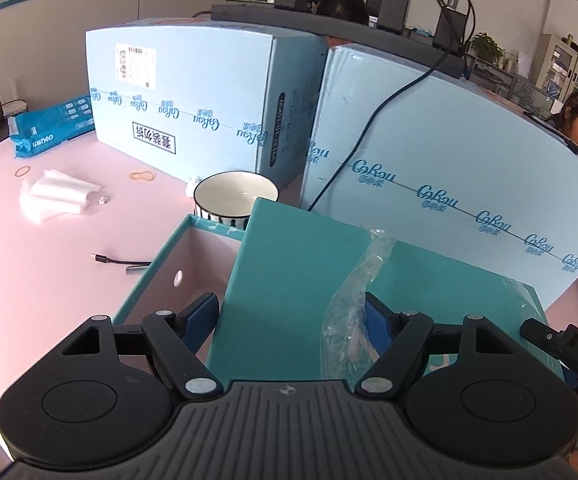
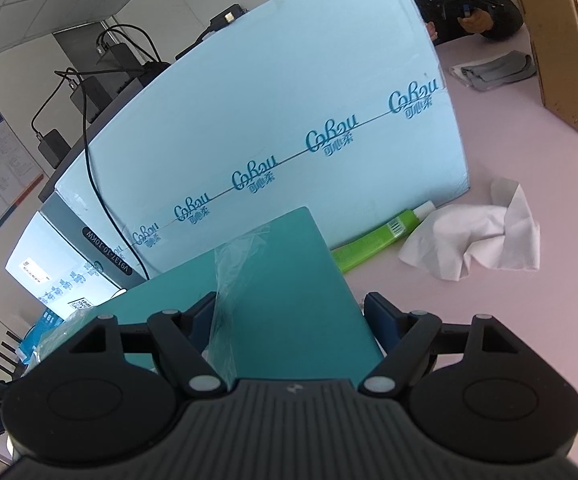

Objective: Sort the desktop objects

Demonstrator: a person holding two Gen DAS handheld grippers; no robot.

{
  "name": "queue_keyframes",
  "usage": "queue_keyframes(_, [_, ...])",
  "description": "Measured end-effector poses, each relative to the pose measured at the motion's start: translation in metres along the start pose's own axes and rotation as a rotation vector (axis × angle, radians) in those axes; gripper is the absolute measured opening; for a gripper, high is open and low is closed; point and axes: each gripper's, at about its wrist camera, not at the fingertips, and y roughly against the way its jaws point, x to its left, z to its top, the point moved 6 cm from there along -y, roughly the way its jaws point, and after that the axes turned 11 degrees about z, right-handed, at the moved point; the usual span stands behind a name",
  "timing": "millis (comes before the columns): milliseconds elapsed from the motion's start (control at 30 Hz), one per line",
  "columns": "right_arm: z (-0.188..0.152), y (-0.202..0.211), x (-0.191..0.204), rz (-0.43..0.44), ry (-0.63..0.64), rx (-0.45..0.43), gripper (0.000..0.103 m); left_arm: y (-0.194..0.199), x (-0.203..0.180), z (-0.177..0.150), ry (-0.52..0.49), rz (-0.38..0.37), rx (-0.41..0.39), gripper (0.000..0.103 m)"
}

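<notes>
The teal lid (image 1: 289, 280) is flat, smooth cardboard with square corners. It sits tilted over the open teal box (image 1: 169, 264), which has plain pale walls inside. A crinkly clear plastic wrap (image 1: 353, 288) lies on the lid. The left gripper (image 1: 293, 316) has its fingers spread wide on both sides of the lid, and I cannot tell if they press it. The right gripper (image 2: 289, 316) points down at the lid from the other side, fingers wide apart too. A round white cup (image 1: 235, 196) stands just behind the box. A green tube (image 2: 373, 246) and a crumpled tissue (image 2: 473, 240) lie on the smooth pink table (image 2: 529, 320).
</notes>
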Motion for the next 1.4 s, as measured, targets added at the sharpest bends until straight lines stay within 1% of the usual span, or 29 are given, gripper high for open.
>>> queue_keyframes(500, [-0.009,-0.013,0.023,0.002,0.024,0.002,0.081,-0.012,0.027,0.005,0.023,0.013,0.022,0.071])
queue_keyframes(967, [-0.016,-0.018,0.037,0.004,0.022,-0.003,0.081,-0.016,0.043,0.011,0.022,0.015,0.019,0.071])
queue_keyframes(1367, [-0.024,-0.020,0.056,0.008,0.054,-0.019,0.081,-0.032,0.062,0.010,0.041,0.031,0.092,0.072])
queue_keyframes(1400, [-0.024,-0.020,0.056,0.010,0.053,-0.020,0.081,-0.031,0.063,0.010,0.040,0.034,0.088,0.072])
